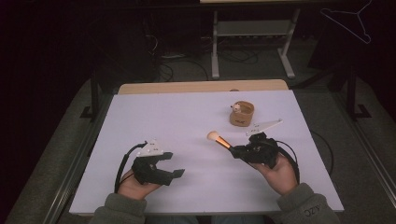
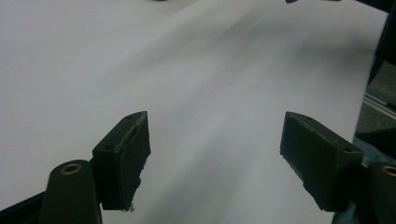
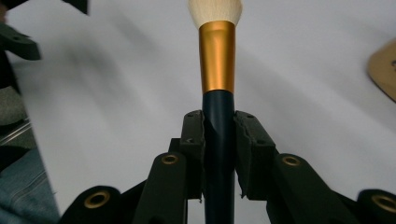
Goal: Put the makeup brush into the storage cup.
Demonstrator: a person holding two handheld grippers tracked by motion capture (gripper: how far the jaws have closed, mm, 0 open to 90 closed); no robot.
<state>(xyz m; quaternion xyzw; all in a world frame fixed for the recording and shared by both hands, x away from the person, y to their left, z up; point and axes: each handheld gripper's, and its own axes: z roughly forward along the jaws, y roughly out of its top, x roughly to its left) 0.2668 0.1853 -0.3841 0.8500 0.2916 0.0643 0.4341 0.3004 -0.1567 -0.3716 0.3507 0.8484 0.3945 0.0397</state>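
Observation:
A makeup brush (image 1: 218, 139) with a dark handle, a gold ferrule and pale bristles points toward the far left above the white tabletop (image 1: 187, 116). My right gripper (image 1: 235, 150) is shut on its handle. In the right gripper view both pads clamp the dark handle of the brush (image 3: 217, 56), just below the ferrule, with my right gripper (image 3: 219, 126) seen from behind. A tan round holder (image 1: 241, 113) stands beyond that hand. My left gripper (image 1: 173, 164) hovers near the front left. Its jaws stand wide apart with nothing between them, as the left gripper view shows my left gripper (image 2: 217, 140) over bare table.
A tan curved edge (image 3: 385, 70) shows at the right border of the right gripper view. The wooden table rim (image 1: 201, 87) runs along the far side. Beyond it are metal desk legs (image 1: 215, 46) and cables on the floor. The table's right edge (image 2: 369, 88) lies close to the left gripper.

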